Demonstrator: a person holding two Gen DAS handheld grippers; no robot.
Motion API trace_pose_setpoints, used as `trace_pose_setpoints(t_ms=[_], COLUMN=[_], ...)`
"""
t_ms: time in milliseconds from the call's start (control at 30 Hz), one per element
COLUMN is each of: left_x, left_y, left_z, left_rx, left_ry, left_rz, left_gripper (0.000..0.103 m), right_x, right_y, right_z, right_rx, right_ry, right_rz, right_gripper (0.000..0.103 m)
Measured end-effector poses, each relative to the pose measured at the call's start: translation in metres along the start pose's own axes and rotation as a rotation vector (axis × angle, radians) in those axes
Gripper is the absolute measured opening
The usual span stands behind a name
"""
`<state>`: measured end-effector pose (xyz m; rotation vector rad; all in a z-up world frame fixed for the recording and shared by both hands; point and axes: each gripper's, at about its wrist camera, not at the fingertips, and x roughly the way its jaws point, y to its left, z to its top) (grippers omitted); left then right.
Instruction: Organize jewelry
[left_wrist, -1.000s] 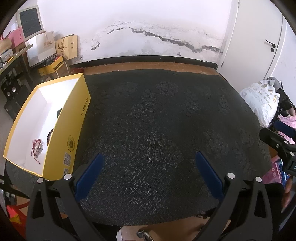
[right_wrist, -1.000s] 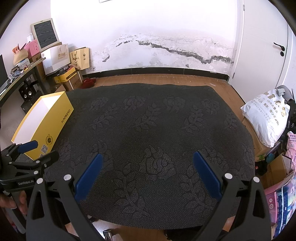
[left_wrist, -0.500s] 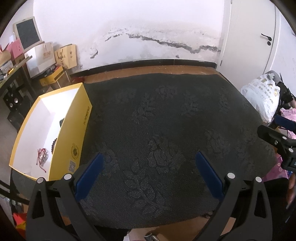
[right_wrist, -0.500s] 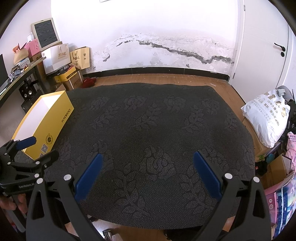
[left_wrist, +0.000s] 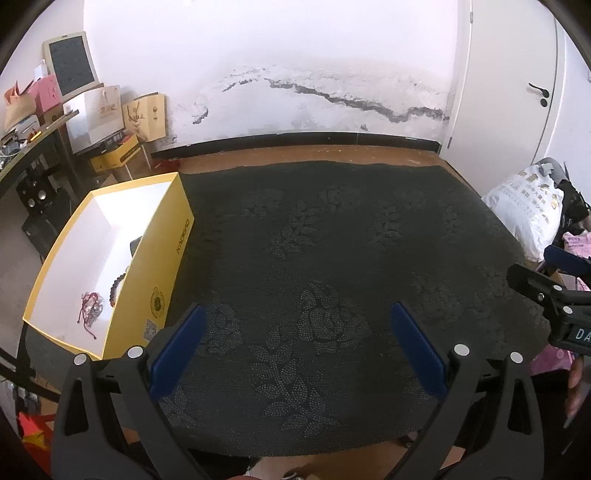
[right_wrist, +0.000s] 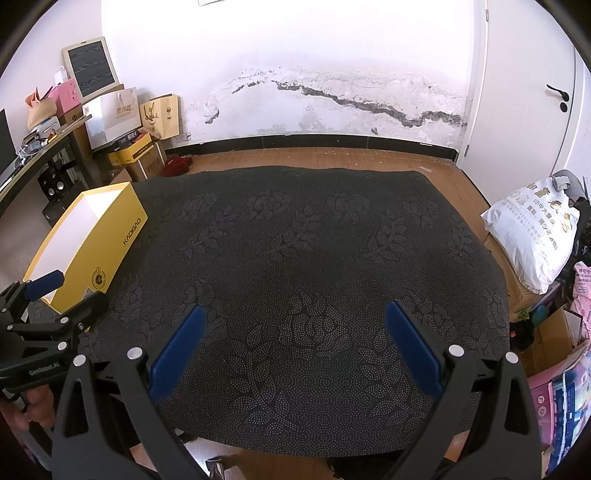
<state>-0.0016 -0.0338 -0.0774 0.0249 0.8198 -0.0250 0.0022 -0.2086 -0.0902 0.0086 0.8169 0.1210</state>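
From the left wrist, the left gripper (left_wrist: 295, 347) hangs wide open and empty, having pulled back and up from the worktop (left_wrist: 332, 258); the jewelry (left_wrist: 92, 306) lies in the yellow box (left_wrist: 162, 266). From the right wrist, the right gripper (right_wrist: 291, 343) holds steady, equally open, nothing left on the cloth: sorting looks finished.

Bright daylight, overexposed far wall (left_wrist: 295, 55) with washed-out glare, strong fisheye bending and dark vignette at the corners, sharp focus, soft shadows
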Motion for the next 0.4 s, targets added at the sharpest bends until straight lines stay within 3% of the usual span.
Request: trace_pose_setpoints(t_ms=[267, 400], left_x=[-0.0047, -0.0033], left_y=[-0.0041, -0.0065], left_z=[0.0012, 0.0017], left_rx=[0.03, 0.043], left_ry=[-0.054, -0.042], left_rz=[0.089, 0.076], left_gripper=[0.097, 0.097], right_x=[-0.0002, -0.0007], right_y=[-0.0001, 0.0016], right_z=[-0.0005, 0.0003], right_rx=[0.001, 0.002], right_ry=[0.003, 0.004], right_rz=[0.002, 0.002], right_gripper=[0.095, 0.095])
